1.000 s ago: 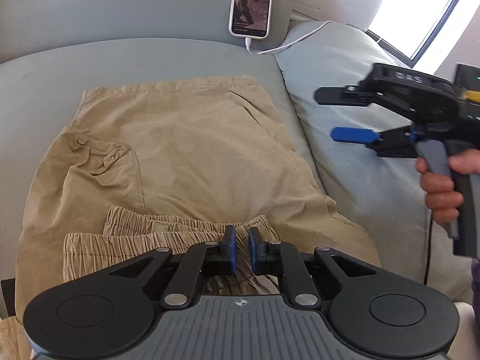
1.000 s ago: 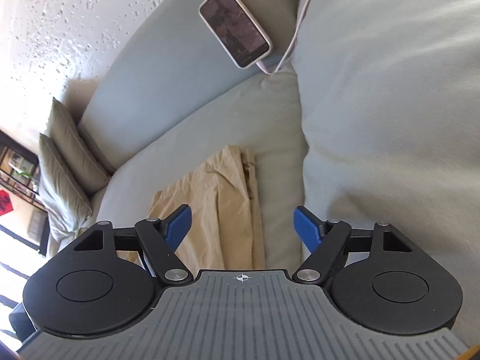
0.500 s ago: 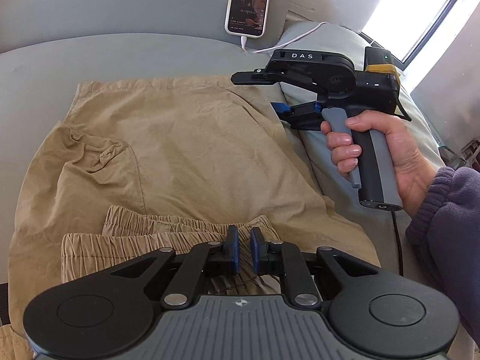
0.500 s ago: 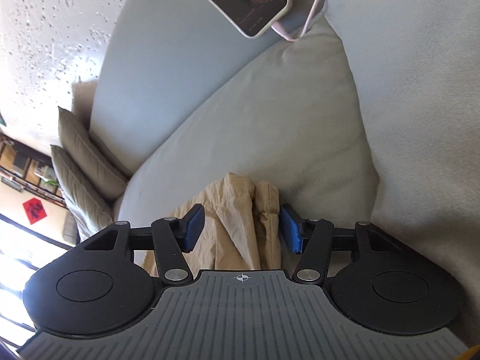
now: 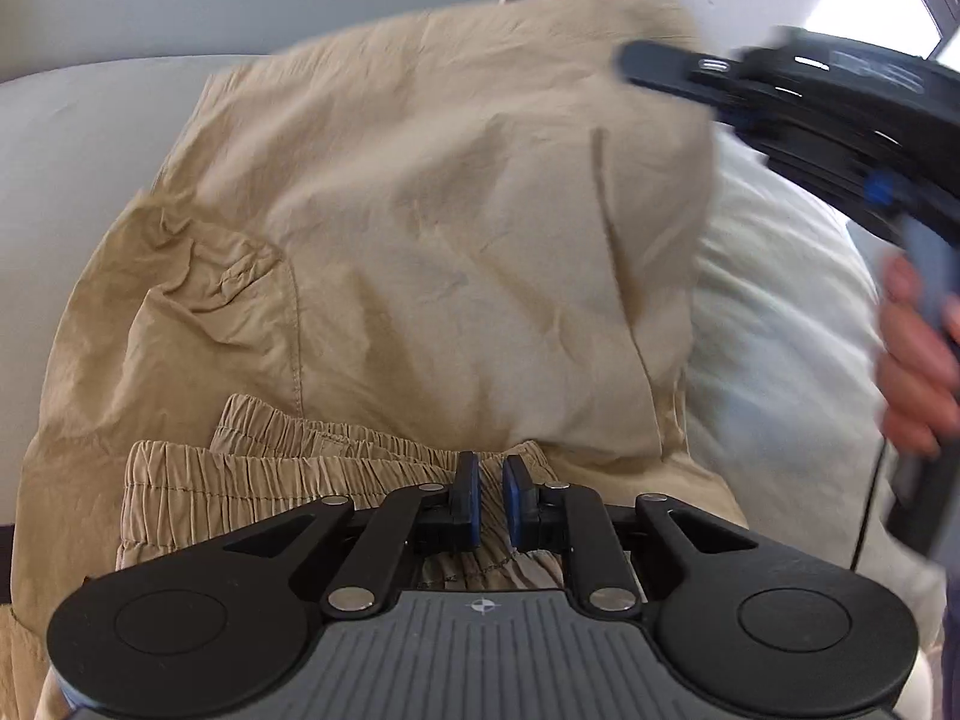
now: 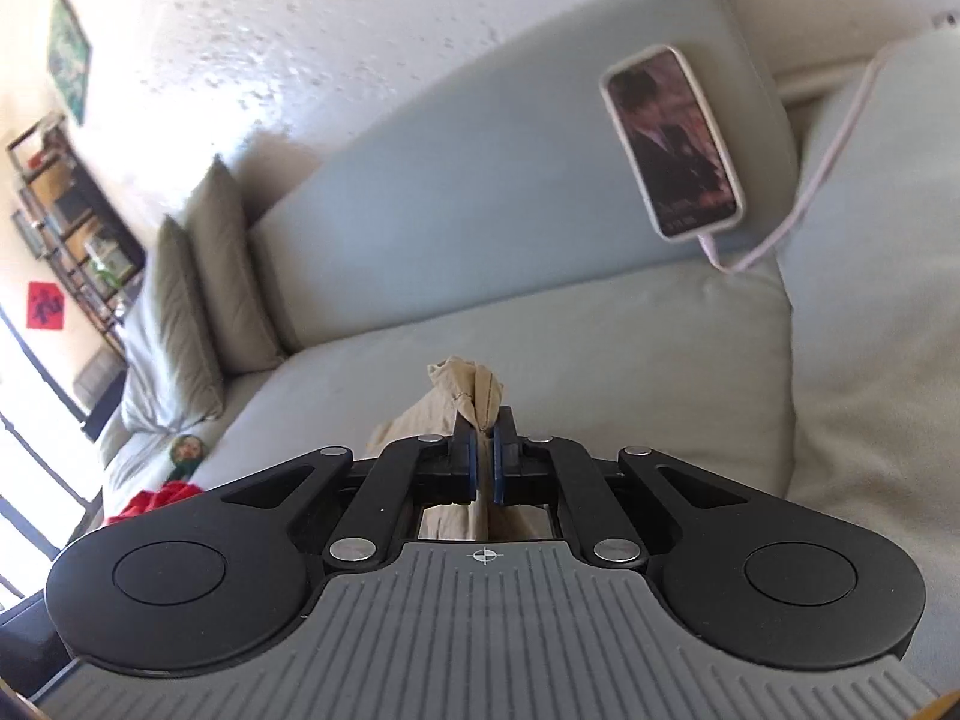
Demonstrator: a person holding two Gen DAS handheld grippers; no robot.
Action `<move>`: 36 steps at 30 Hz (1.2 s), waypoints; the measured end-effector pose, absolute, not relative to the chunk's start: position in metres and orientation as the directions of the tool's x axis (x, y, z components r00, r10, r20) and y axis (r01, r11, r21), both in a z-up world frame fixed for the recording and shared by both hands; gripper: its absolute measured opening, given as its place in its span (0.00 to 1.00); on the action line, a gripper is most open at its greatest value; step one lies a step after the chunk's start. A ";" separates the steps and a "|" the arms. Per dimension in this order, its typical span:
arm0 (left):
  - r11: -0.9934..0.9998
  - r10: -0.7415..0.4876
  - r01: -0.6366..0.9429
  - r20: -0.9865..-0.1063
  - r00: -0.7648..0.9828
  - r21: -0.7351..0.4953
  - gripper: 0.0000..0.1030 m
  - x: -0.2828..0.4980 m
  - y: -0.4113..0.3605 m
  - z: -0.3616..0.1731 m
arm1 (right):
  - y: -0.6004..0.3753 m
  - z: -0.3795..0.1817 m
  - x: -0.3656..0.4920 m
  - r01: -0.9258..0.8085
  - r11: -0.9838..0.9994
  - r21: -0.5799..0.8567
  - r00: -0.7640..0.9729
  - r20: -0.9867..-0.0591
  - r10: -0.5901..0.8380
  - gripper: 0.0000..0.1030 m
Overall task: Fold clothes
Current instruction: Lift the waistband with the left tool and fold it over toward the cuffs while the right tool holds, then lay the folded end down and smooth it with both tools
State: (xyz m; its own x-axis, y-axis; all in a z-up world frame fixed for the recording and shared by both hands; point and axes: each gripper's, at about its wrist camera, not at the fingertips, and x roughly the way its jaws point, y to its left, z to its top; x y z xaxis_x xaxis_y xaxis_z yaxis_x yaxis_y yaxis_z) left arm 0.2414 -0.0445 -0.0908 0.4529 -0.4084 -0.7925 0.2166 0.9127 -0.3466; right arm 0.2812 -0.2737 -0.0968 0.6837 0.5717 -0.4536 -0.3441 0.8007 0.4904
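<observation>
Khaki shorts (image 5: 450, 240) lie on a grey sofa seat (image 5: 90, 150), elastic waistband nearest me. My left gripper (image 5: 491, 501) sits at that waistband, its blue pads closed narrowly on the gathered fabric. In the right wrist view my right gripper (image 6: 485, 468) is shut on a corner of the shorts' leg hem (image 6: 465, 387), which pokes out past the pads. In the left wrist view that far right side of the shorts is lifted off the seat and stands up as a raised flap. The right gripper's body is a blur at the upper right, held by a person's hand (image 5: 912, 360).
A phone (image 6: 675, 144) leans on the sofa back with a white cable (image 6: 828, 162) trailing to the right. A pale cushion (image 5: 780, 330) borders the shorts on the right. Two olive cushions (image 6: 198, 300) and a red cloth (image 6: 153, 504) lie at the sofa's far left.
The right gripper came in over the shorts' far right corner, closed on the hem and lifted it, raising that side of the cloth. The left gripper stayed at the waistband.
</observation>
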 end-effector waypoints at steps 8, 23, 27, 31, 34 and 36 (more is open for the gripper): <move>0.860 -0.473 0.121 -0.686 0.553 -0.495 0.39 0.138 0.039 -0.028 | -0.249 -0.040 0.151 -0.509 0.832 0.221 0.737 -0.388 0.554 0.04; 0.804 -0.260 -0.203 -0.638 0.724 -0.559 0.41 0.054 0.178 -0.018 | -0.247 -0.088 -0.020 -0.665 0.742 -0.085 0.624 -0.610 0.488 0.04; 0.862 -0.331 -0.025 -0.601 0.727 -0.506 0.41 0.083 0.121 -0.022 | -0.232 -0.094 -0.023 -0.687 0.712 -0.147 0.602 -0.665 0.443 0.04; 0.919 -0.359 0.170 -0.576 0.734 -0.357 0.40 0.129 0.054 -0.022 | -0.214 -0.108 -0.033 -0.714 0.649 -0.261 0.595 -0.716 0.366 0.04; 0.945 -0.327 0.251 -0.575 0.750 -0.210 0.39 0.159 0.017 -0.028 | -0.205 -0.111 -0.038 -0.718 0.620 -0.316 0.605 -0.724 0.332 0.04; 0.960 -0.255 0.268 -0.658 0.709 -0.083 0.30 0.177 -0.001 -0.044 | -0.203 -0.113 -0.037 -0.718 0.614 -0.328 0.604 -0.732 0.315 0.05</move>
